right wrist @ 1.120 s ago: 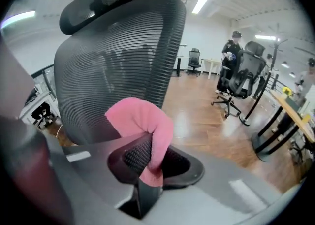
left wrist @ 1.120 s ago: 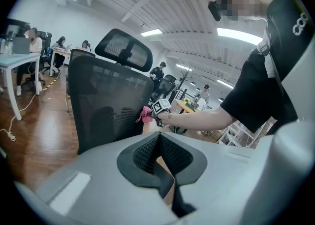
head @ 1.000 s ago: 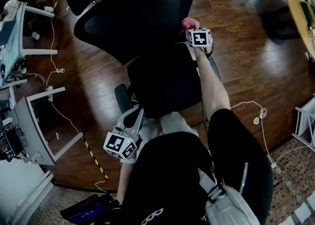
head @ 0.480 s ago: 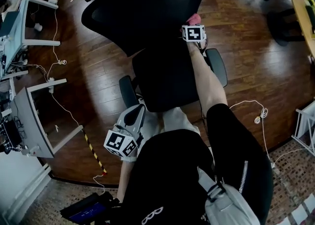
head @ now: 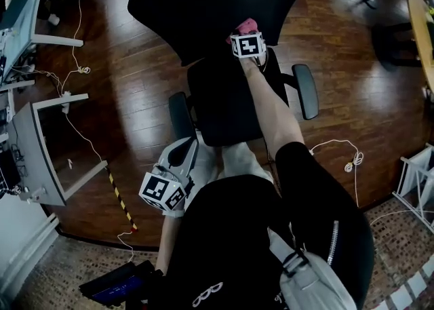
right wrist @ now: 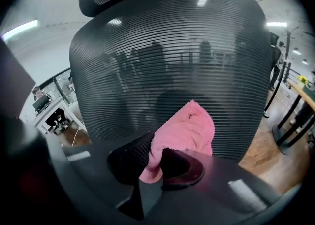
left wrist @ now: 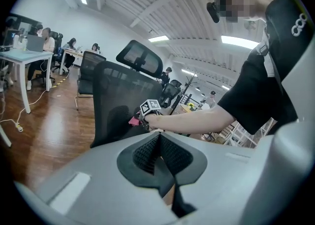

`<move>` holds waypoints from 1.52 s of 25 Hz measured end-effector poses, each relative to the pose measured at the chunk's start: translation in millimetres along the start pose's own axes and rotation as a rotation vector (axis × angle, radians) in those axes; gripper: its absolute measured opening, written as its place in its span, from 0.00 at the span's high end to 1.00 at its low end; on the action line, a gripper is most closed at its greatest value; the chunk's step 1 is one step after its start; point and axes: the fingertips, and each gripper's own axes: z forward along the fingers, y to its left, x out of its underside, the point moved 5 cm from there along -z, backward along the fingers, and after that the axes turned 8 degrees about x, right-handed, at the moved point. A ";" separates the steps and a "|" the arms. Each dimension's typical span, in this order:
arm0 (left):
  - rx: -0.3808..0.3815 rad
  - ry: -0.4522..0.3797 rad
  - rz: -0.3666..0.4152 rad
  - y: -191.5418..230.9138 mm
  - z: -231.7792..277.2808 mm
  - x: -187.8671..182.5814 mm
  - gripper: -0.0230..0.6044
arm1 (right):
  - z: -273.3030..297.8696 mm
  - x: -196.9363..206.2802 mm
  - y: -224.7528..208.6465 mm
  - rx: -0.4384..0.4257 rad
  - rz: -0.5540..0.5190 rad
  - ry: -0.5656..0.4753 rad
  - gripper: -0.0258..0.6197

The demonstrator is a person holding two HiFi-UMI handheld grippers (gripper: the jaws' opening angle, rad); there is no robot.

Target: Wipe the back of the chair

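Pink fluffy cloth [right wrist: 184,130] is sitting pinched in the right gripper's [right wrist: 155,162] jaws, close against the lower, seat-side face of the black mesh office-chair backrest [right wrist: 167,61] | left gripper [left wrist: 160,157] is hanging near the black chair seat's [head: 224,105] front edge, jaws pressing together on nothing | person is standing over the brown wooden floor [head: 129,108].

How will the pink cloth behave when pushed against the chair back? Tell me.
The pink cloth is probably soft and floppy: it bunches and folds in the right gripper. It looks fluffy, so likely light. Against the mesh chair back it should flatten, not skid.
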 end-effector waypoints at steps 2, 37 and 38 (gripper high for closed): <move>-0.003 -0.002 -0.004 1.8 -5.6 2.6 0.98 | 0.6 2.2 17.8 -0.022 -0.014 0.000 0.89; -0.060 -0.008 -0.050 62.7 -71.7 0.2 0.98 | 19.5 40.0 296.3 -0.558 -0.304 0.077 0.89; -0.060 -0.005 -0.051 62.9 -71.1 -0.5 0.98 | 21.9 39.9 289.7 -0.536 -0.292 0.082 0.89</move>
